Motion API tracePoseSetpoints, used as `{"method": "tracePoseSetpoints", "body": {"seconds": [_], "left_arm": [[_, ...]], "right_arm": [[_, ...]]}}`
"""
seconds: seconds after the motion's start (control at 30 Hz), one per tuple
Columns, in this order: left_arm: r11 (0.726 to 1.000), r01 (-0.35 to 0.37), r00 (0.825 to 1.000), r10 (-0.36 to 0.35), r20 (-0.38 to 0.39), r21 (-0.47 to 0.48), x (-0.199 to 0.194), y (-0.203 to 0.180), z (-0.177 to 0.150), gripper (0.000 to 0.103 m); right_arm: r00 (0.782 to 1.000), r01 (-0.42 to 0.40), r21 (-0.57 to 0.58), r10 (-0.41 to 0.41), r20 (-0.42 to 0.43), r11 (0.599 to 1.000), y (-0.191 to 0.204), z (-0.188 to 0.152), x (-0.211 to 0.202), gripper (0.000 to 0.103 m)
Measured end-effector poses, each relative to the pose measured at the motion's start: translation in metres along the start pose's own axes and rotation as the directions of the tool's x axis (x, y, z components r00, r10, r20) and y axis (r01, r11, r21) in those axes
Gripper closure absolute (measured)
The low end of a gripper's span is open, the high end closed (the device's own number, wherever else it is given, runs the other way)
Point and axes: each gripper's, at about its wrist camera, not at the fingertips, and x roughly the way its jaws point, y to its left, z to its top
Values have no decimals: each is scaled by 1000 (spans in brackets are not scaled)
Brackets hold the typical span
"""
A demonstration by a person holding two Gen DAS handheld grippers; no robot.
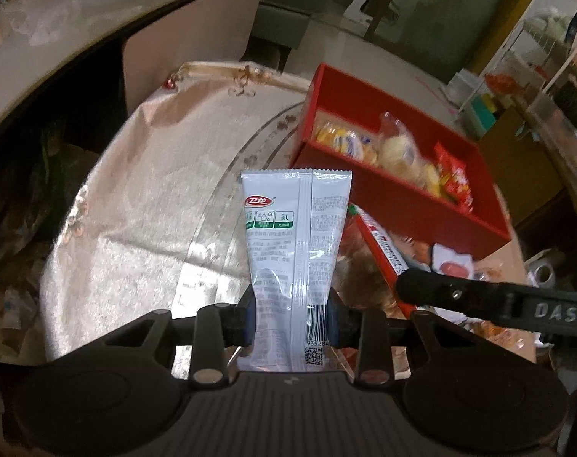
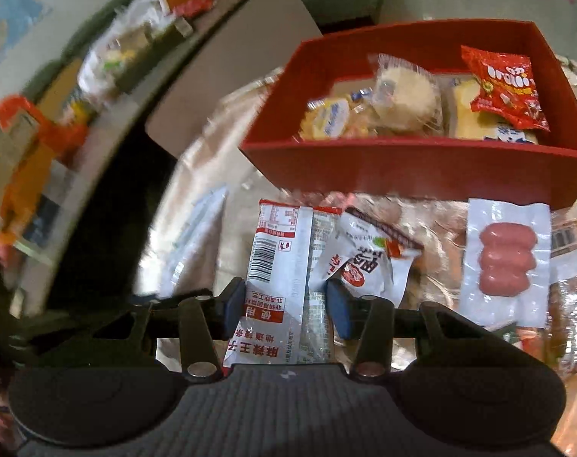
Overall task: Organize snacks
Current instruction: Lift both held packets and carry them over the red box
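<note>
Right now you have a snack clamped in each tool: your left gripper point(image 1: 291, 314) is clenched on a white packet point(image 1: 294, 236) standing upright between its pads, and your right gripper point(image 2: 286, 304) is clenched on a red-and-white packet point(image 2: 279, 266), both held clear of the table. Just beyond lie loose items, a sausage pack point(image 2: 505, 262) among them. Farther off sits the red box point(image 2: 414, 167), already holding several snacks. You look mid-carry; next, bring each packet over the rim and let go inside, one at a time so they don't collide.
</note>
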Motion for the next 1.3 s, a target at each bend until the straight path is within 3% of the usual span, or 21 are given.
{"method": "tracePoseSetpoints", "body": {"seconds": [0.13,0.33,0.77,1.3], "left_arm": [[999,30,999,-29,36,-17,-10,1,6,75],[999,35,999,-34,39,-25,-9,0,8,75],[997,73,991,-75,113,24,-13,-28,32,75],[991,77,983,-94,157,113,13,-83,77,75]], "right_arm": [[995,-95,29,95,26,995,3,7,-9,48],[989,-148,69,145,43,987,-5,9,-14,48],[981,-150,67,140,131,986,-9,25,-37,48],[963,-127,117,94,253,985,-42,61,-59,48]]}}
